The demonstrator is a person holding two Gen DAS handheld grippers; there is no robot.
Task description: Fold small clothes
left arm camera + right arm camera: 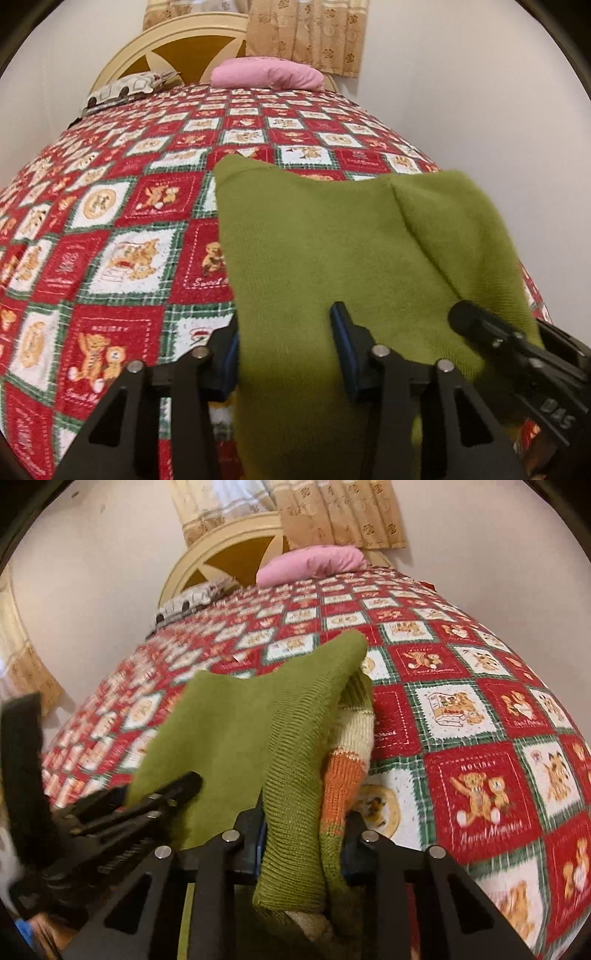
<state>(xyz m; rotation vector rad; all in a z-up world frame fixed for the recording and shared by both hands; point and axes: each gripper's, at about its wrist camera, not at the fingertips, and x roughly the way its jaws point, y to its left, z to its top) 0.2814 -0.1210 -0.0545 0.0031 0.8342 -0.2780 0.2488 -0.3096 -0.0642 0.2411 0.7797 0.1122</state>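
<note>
Soft, light knit sweater at frame centre sags; left gripper and right gripper each clamp its near edge

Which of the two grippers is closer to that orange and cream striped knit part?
Right. The right gripper is closed on the green knit garment with the striped part between its fingers; the left gripper holds plain green fabric.

Soft, even indoor light is filling both views, bright without glare, and the left gripper is casting only a faint shadow onto the green knit just ahead of its fingers. Fisheye distortion is bulging the bedspread and darkening the corners. In the right wrist view, motion blur is smearing the quilt pattern left of the right gripper.
</note>
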